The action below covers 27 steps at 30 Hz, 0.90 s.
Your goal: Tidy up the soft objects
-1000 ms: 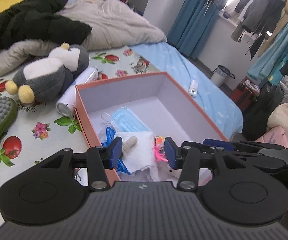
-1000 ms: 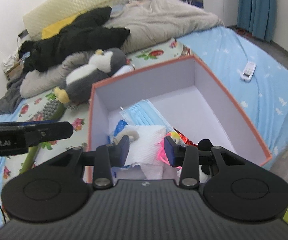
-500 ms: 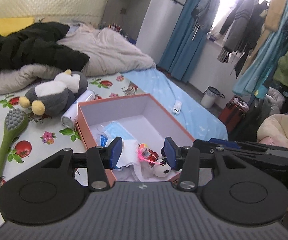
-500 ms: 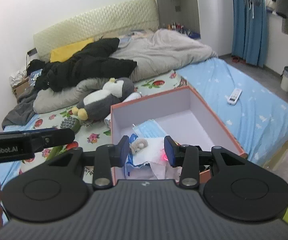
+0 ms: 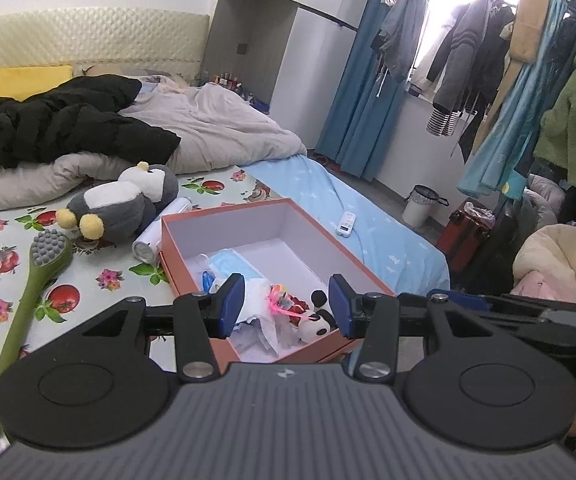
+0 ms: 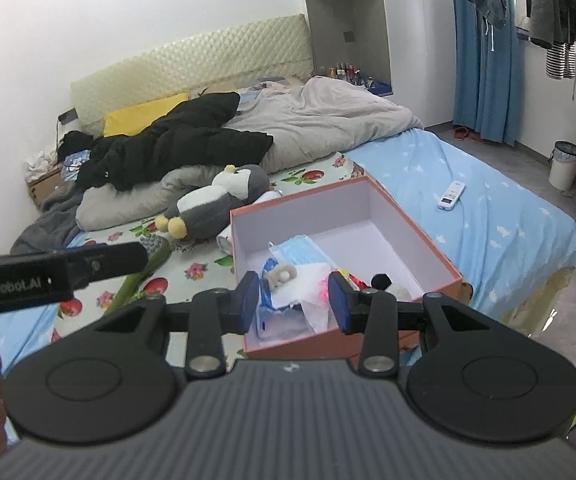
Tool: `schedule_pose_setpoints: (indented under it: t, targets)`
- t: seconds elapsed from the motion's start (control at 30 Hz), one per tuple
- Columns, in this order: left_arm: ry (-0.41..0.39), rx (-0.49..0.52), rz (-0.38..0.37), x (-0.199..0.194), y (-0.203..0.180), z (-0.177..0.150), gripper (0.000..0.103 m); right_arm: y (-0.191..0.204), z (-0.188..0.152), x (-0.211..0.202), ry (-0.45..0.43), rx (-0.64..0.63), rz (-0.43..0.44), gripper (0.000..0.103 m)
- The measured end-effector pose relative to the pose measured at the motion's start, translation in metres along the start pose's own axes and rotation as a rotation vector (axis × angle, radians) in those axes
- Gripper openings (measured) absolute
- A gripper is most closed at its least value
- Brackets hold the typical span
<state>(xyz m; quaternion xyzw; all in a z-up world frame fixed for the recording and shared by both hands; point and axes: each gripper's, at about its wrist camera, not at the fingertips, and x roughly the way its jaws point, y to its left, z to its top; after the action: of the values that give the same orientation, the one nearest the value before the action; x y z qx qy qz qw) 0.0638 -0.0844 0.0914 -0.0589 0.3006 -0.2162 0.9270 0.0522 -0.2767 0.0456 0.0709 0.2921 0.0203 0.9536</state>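
An orange box [image 5: 284, 205] [image 6: 440, 260] with a pale lilac inside sits on the bed. Its near end holds a blue face mask [image 5: 228, 262] [image 6: 300, 250], white tissue [image 5: 262, 296] [image 6: 308, 276], a pink trinket [image 5: 282, 300] and a small panda plush [image 5: 316, 322]. A grey and white penguin plush [image 5: 124, 204] [image 6: 216, 200] lies on the bed beyond the box's far left corner. My left gripper [image 5: 286, 306] hangs open well back from the box, with nothing between its fingers. My right gripper [image 6: 293, 302] is likewise open and empty above the box's near edge.
A green long-handled brush [image 5: 28, 280] lies left of the box, a white spray can [image 5: 156, 236] against the box's left wall. A white remote [image 5: 346, 224] [image 6: 451, 196] rests on the blue sheet. A black jacket [image 6: 176, 144] and grey duvet [image 6: 320, 120] fill the bed's far end. Clothes rack [image 5: 528, 80] at right.
Both grippers have pulled back and risen away from the box, so the box looks smaller and much more of the room shows. Neither gripper's jaws changed.
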Motion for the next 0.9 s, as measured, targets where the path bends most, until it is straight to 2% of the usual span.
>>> schedule_pose_setpoints:
  t: [0.27,0.5,0.9]
  targets:
    - [0.006,-0.014,0.027,-0.013,-0.002,-0.016,0.053,0.005,-0.020,-0.007,0.021,0.006,0.006,0.041]
    - [0.028,-0.041,0.041,-0.014,0.003,-0.031,0.053,0.004,-0.024,-0.006,0.028,0.006,-0.018,0.041]
    - [0.031,-0.044,0.044,-0.012,0.006,-0.032,0.053,0.004,-0.025,-0.005,0.029,-0.007,-0.012,0.041]
